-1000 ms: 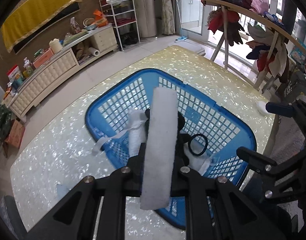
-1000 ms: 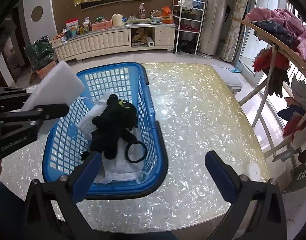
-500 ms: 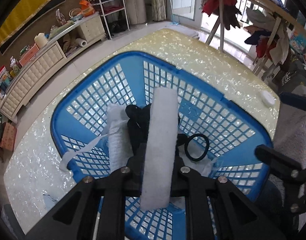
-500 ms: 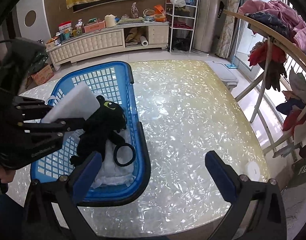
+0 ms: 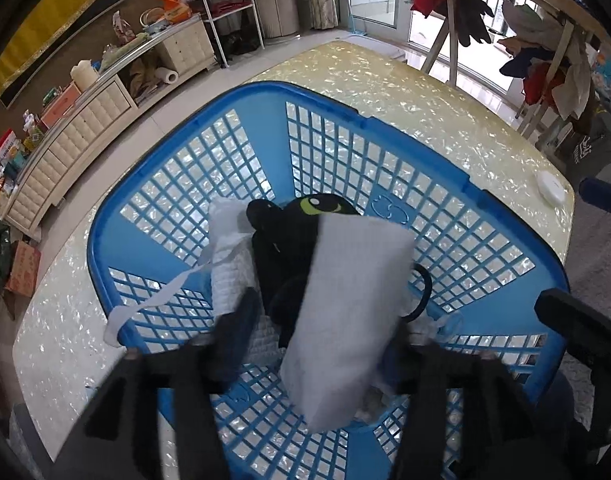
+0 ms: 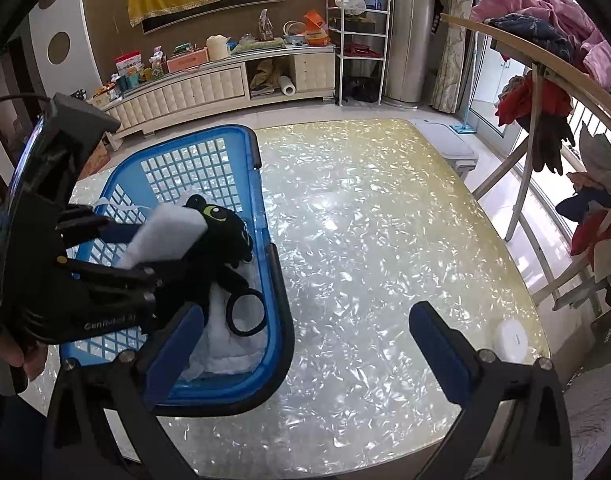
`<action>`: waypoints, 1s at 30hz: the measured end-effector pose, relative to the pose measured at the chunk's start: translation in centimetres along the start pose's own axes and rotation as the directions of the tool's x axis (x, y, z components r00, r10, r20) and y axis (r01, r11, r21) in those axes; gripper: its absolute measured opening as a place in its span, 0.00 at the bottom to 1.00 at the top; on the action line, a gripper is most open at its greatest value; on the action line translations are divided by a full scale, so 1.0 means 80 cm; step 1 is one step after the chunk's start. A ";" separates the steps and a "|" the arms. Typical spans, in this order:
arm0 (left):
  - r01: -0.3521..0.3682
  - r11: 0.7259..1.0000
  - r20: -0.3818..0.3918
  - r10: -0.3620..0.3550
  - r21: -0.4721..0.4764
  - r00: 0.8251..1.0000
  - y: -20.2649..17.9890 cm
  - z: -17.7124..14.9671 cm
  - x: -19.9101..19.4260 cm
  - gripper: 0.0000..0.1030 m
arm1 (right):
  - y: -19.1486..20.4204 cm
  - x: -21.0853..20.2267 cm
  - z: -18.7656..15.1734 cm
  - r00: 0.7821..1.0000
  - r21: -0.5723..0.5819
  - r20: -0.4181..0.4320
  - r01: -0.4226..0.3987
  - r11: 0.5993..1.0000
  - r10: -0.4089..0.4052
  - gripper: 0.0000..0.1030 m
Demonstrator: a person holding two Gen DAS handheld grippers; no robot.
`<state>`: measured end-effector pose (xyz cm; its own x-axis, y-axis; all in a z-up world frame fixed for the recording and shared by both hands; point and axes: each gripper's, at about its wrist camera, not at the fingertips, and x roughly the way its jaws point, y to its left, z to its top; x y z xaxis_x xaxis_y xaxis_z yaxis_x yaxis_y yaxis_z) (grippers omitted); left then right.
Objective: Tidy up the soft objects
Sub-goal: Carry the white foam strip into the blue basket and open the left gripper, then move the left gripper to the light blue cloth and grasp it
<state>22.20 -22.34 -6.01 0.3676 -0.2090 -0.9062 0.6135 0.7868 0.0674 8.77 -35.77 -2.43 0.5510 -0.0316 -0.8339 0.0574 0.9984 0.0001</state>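
A blue lattice basket (image 5: 385, 120) (image 6: 261, 208) stands on the pearly table (image 6: 385, 220). In it lie a black plush toy (image 5: 289, 240) (image 6: 221, 224) with a green eye and a white cloth (image 5: 225, 264) with a loose strap. My left gripper (image 5: 317, 340) (image 6: 145, 252) hangs low over the basket, its jaws opening. Between them a white foam pad (image 5: 345, 308) (image 6: 165, 236) leans loose toward the right finger, over the toy. My right gripper (image 6: 305, 320) stands open and holds nothing, above the table beside the basket's right wall.
A small white round disc (image 6: 511, 338) (image 5: 551, 192) lies near the table's right edge. A clothes rack (image 6: 545, 80) hung with garments stands past that edge. A long low cabinet (image 6: 205, 84) lines the far wall. A person's hand (image 6: 13, 356) holds the left gripper.
The left gripper came down closer over the basket, and its jaws have spread apart. The white pad, held edge-on before, has tipped over to the right. The right gripper stayed put.
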 end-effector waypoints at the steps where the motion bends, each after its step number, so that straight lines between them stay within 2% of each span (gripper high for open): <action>1: -0.006 1.000 0.002 0.006 0.004 1.000 -0.001 0.000 -0.002 0.70 | 0.000 -0.001 0.000 1.000 0.000 0.000 -0.002 1.000 0.002 1.00; 2: -0.008 1.000 0.004 0.008 0.005 1.000 -0.002 0.000 -0.002 0.77 | 0.000 -0.001 0.000 1.000 0.001 0.001 -0.002 1.000 0.002 1.00; 7: 0.000 1.000 0.014 0.000 0.004 1.000 0.001 -0.001 -0.012 0.84 | 0.000 -0.004 0.001 1.000 0.002 0.004 0.002 1.000 -0.002 1.00; 13: -0.020 1.000 0.048 0.020 -0.009 0.999 0.013 -0.010 -0.045 0.85 | 0.009 -0.011 0.003 1.000 -0.013 0.007 0.001 1.000 -0.001 1.00; 19: -0.044 0.998 0.099 0.047 -0.034 0.994 0.038 -0.034 -0.097 0.85 | 0.043 -0.026 0.012 1.000 -0.060 0.022 -0.020 0.998 0.021 1.00; 25: -0.060 0.995 0.096 0.068 -0.075 0.993 0.073 -0.081 -0.130 0.84 | 0.103 -0.040 0.026 0.994 -0.162 0.038 -0.090 0.983 0.098 1.00; 30: -0.114 0.984 0.066 0.124 -0.140 0.990 0.107 -0.119 -0.131 0.84 | 0.143 -0.036 0.033 0.990 -0.210 0.022 -0.130 0.969 0.137 1.00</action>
<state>16.96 -7.91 0.11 0.4859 -0.1475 -0.8615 0.4637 0.8790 0.1111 10.04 -24.38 1.46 0.5717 0.1045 -0.8138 -0.1902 0.9817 -0.0075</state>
